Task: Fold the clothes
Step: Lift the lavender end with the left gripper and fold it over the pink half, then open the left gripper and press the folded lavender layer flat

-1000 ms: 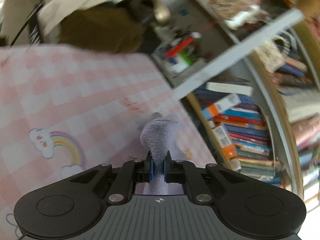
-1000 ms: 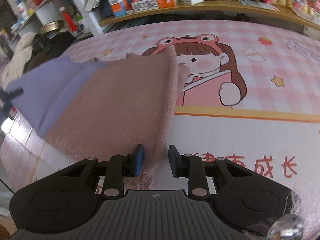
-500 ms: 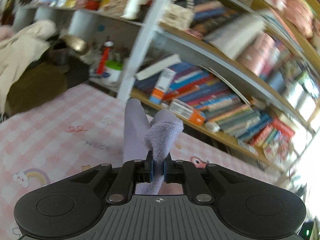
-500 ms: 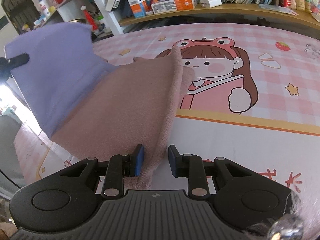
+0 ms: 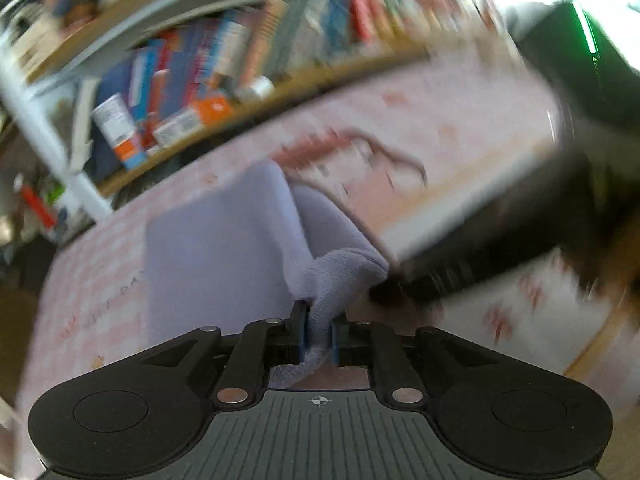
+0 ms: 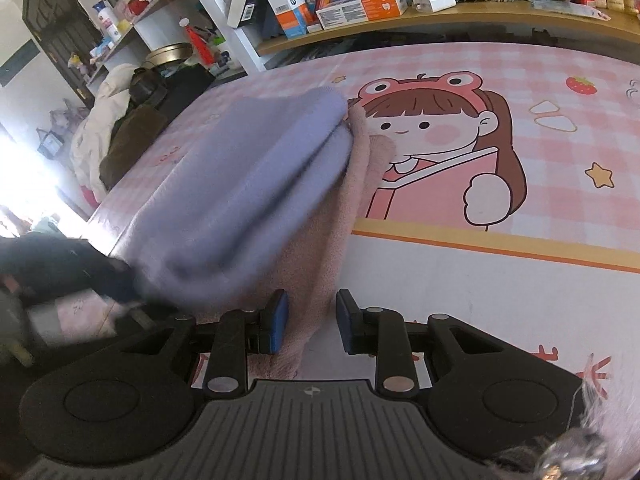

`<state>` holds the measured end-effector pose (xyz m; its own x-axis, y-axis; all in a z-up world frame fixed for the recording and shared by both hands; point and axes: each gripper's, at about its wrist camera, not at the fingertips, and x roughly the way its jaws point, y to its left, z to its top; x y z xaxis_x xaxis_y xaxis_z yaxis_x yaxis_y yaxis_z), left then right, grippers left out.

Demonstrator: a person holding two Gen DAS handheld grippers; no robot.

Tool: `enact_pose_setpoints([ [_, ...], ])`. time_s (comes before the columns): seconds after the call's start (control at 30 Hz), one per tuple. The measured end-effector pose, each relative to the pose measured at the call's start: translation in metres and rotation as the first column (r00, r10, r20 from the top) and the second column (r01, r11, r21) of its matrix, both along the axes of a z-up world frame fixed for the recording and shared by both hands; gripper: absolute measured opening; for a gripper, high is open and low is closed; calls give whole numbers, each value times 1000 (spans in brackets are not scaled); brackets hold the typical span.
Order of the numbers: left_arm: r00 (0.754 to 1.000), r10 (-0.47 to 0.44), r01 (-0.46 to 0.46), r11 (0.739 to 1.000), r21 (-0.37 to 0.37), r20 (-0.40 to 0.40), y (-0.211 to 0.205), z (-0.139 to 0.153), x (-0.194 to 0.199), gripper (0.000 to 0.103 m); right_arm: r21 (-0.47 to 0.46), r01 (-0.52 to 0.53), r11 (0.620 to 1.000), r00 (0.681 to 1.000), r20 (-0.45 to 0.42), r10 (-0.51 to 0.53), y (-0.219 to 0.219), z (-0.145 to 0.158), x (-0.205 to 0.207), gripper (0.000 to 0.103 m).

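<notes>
The left tongs [image 5: 319, 334] are pinched tight on a bunched corner of the lavender garment [image 5: 224, 256], whose fabric rises in a knot just above the blue pads [image 5: 303, 332] and spreads away to the left over the pink checked sheet [image 5: 100, 264]. This view is heavily blurred; a dark shape [image 5: 520, 232] crosses its right side, touching or nearly touching the knot of cloth, and cannot be identified with certainty. From the right wrist, the same lavender garment [image 6: 248, 184] lies doubled over itself, its rounded fold pointing toward the cartoon girl [image 6: 436, 140] printed on the sheet [image 6: 560, 80]. Beneath it lies a dusty pink towel-like layer [image 6: 340, 248], whose edge runs down between the right tongs [image 6: 311, 322]. These tongs stand partly open: the cloth touches the left pad [image 6: 278, 322], while a clear gap separates it from the right one, so nothing is clamped. At the left edge of this view a dark blurred tool [image 6: 60, 264] meets the near corner of the lavender fabric. A bookshelf [image 6: 440, 20] with books and boxes [image 6: 360, 6] runs along the far side of the bed.
</notes>
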<state>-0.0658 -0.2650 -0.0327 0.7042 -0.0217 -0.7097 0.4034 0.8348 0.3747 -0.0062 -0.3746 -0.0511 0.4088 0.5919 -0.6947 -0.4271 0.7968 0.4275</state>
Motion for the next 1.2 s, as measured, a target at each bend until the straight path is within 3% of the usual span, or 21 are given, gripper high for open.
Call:
enact_pose_setpoints([
  [0.07,1000,-16,16,999,35,6,-6,-3,-1,16,8,-1,1000,1000,-6,1,-2,0,1,25],
  [0.23,1000,8,-8,1000,2,-7,-4,-3,1,21,21,-8,1000,1000,-9,8,-3,-1,1,25],
  [0.47,999,34,-38,990,-139,-32,11,13,2,47,44,-14,999,999,-34,15,-8,-1,5,25],
  [0.53,999,42,-45,986,-160,-19,13,19,-3,51,57,-10,998,999,-52,13,-11,-2,5,27],
  [0.63,998,65,-62,978,-199,12,19,32,-12,56,62,14,998,998,-67,-10,-19,2,5,40],
  [0.73,994,98,-81,965,-250,56,28,47,-22,69,65,44,997,997,-69,-40,-28,7,5,42],
  [0.9,978,161,-100,923,-372,135,48,74,-32,76,83,110,990,993,-56,-106,-40,20,7,45],
  [1.03,964,230,-145,876,-461,133,68,82,-29,82,118,164,979,986,-35,-161,-45,35,9,46],
  [1.13,954,268,-178,869,-462,135,77,83,-26,87,138,170,976,985,-10,-171,-45,46,10,49],
  [1.2,948,286,-197,873,-445,141,80,82,-23,91,145,167,975,986,-2,-168,-41,50,9,57],
])
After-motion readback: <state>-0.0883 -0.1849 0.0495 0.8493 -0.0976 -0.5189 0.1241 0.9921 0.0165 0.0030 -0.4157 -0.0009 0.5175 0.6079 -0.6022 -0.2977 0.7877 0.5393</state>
